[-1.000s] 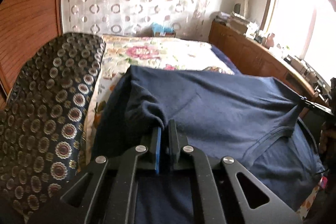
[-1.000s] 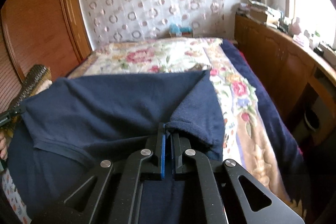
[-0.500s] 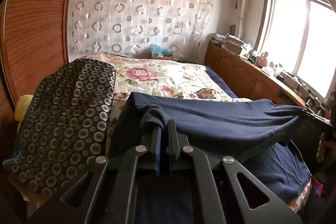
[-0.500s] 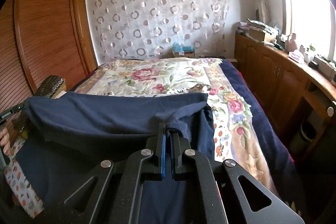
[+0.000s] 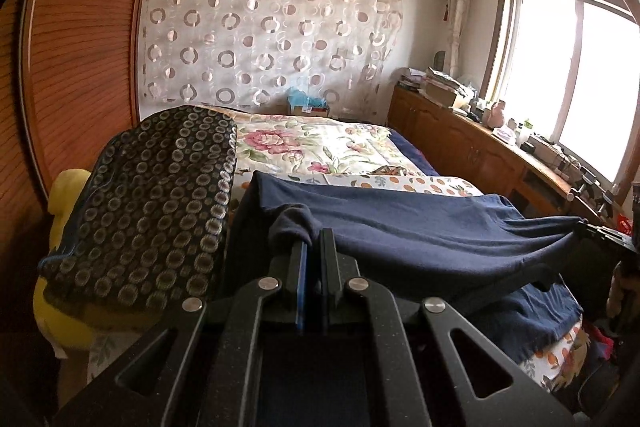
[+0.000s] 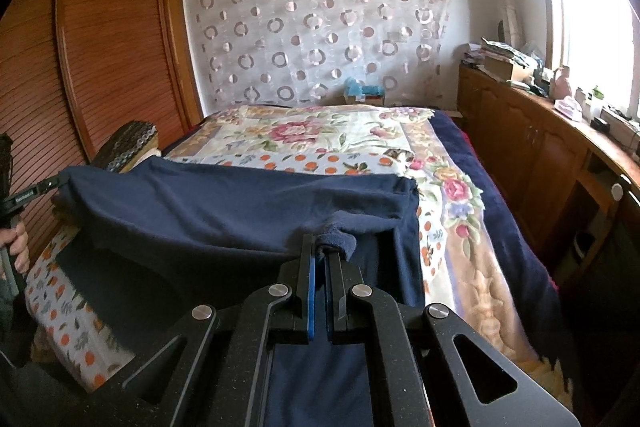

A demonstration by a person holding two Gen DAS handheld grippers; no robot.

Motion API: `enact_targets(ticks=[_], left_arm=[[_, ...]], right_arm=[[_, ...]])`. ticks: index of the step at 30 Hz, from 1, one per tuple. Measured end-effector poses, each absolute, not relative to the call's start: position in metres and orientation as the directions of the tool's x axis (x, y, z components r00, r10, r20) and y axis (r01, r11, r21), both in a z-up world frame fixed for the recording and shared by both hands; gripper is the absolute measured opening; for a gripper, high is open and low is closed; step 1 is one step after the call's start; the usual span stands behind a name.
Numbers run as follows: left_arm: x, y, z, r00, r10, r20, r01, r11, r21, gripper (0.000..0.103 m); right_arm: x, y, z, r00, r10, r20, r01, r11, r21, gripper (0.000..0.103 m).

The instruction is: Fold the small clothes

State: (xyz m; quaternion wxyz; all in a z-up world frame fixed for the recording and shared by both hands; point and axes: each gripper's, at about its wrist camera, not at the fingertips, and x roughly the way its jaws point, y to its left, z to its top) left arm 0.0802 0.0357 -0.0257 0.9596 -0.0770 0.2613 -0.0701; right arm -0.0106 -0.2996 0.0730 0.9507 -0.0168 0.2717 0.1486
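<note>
A wide bed (image 6: 516, 227) with a dark blue cover carries a floral quilt (image 6: 304, 131). At its near edge lie an orange-dotted white sheet (image 6: 320, 161) and the navy fleece garment (image 6: 240, 207); a circle-patterned dark cushion (image 5: 152, 195) sits at the near left corner.

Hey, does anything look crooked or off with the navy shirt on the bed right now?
Nothing damaged or spilled. The shirt is simply mid-fold: each claw, left and right, is shut on a bunched corner, so one edge hangs stretched between them above the bed while the rest trails below.

My left gripper (image 5: 313, 241) and right gripper (image 6: 320, 247) are both clamped tight, held side by side, tilted slightly downward.
</note>
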Motion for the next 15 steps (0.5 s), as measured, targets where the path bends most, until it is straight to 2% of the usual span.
enact_targets(ticks=[4,8,11,15], left_arm=[[0.067,0.034,-0.027,0.853,-0.158,-0.498,0.085,0.982,-0.166,0.006],[0.064,0.03,-0.044,0.826,-0.103,-0.555,0.059,0.994,-0.097,0.006],[0.067,0.032,-0.065,0.781,-0.09,-0.618,0.047,0.995,-0.086,0.013],[0.059,0.032,-0.079,0.765,-0.065,-0.641,0.042,0.998,-0.052,0.032]], right_arm=[[-0.021,-0.302,0.074,0.804,0.282,-0.523,-0.299,0.953,0.055,0.003],[-0.026,-0.3,0.068,0.787,0.289,-0.545,-0.305,0.95,0.063,0.003],[-0.023,-0.297,0.055,0.765,0.251,-0.593,-0.287,0.957,0.034,0.003],[-0.013,-0.301,0.041,0.742,0.217,-0.634,-0.271,0.963,0.012,0.009]])
